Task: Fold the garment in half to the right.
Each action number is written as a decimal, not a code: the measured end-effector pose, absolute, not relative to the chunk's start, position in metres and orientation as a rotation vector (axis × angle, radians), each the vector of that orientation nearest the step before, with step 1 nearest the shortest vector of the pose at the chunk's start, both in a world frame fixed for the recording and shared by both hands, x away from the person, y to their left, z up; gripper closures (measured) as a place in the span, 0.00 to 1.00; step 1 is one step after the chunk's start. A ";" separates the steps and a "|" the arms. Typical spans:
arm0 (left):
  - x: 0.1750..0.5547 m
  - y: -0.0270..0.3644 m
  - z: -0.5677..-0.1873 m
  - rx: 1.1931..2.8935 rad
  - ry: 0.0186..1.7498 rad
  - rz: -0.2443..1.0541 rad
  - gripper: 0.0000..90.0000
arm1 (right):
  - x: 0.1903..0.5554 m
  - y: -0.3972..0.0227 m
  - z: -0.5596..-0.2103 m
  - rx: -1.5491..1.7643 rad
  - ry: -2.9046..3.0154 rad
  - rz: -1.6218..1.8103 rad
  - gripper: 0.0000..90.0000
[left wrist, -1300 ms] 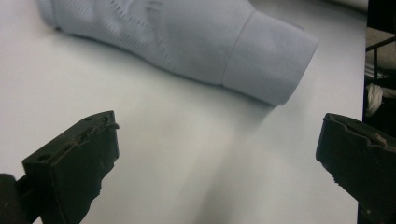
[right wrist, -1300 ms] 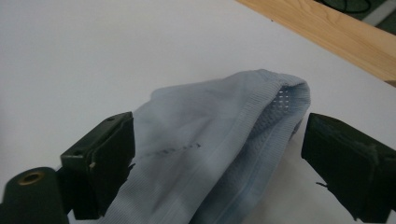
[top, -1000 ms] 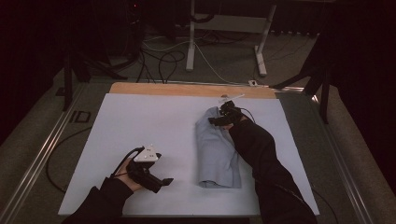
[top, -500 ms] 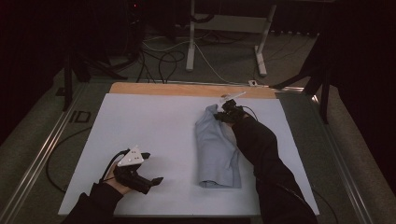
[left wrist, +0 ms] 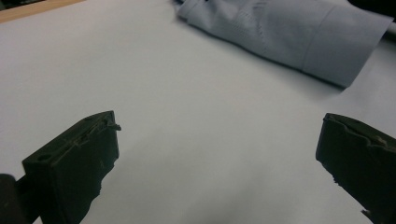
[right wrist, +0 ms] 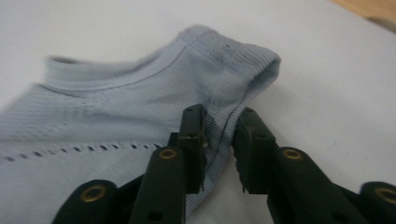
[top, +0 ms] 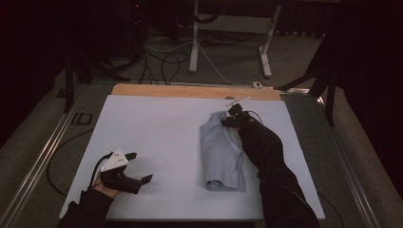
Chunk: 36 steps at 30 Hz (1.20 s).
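Observation:
A pale blue shirt (top: 221,152) lies folded into a long bundle on the white sheet (top: 157,123), right of centre. My right gripper (top: 228,119) is at its far end, at the collar. In the right gripper view the ribbed collar fold (right wrist: 233,74) runs between the jaws of the right gripper (right wrist: 219,135); they have just been opening and stand loosely around the cloth. My left gripper (top: 140,167) hovers open over bare sheet near the front left. In the left gripper view the left gripper (left wrist: 219,120) has its jaws wide apart, with the shirt (left wrist: 289,37) lying farther off.
A wooden strip (top: 190,90) borders the sheet's far edge. A metal rail (top: 43,161) runs along the table's left side. Beyond the table, cables (top: 166,61) and a white stand's legs (top: 195,42) are on the floor.
My left hand has drawn its open gripper leftward along the front of the sheet. The right gripper has stayed at the shirt's collar.

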State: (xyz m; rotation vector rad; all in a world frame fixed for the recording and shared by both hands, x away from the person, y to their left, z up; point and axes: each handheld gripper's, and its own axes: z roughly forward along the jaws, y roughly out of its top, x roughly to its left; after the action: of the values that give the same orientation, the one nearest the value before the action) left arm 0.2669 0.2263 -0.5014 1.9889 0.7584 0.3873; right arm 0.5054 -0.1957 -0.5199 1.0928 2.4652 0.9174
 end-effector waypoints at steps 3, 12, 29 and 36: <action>0.265 0.232 -0.503 1.980 0.768 0.392 0.00 | 0.507 -0.196 -0.520 1.117 2.443 0.893 0.64; 0.267 0.237 -0.506 1.961 0.787 0.390 0.00 | 0.502 -0.196 -0.505 1.115 2.445 0.963 0.25; 0.269 0.243 -0.510 1.954 0.801 0.393 0.00 | 0.440 -0.191 -0.464 0.946 2.472 1.130 0.15; 0.269 0.245 -0.508 1.943 0.798 0.406 0.00 | 0.399 -0.191 -0.457 0.860 2.476 1.197 0.15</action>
State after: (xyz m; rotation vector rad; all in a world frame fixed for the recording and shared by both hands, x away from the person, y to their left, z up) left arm 0.2691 0.2453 -0.5078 1.9433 0.7977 0.4056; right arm 0.3993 -0.1910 -0.4572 0.8599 2.4757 1.1969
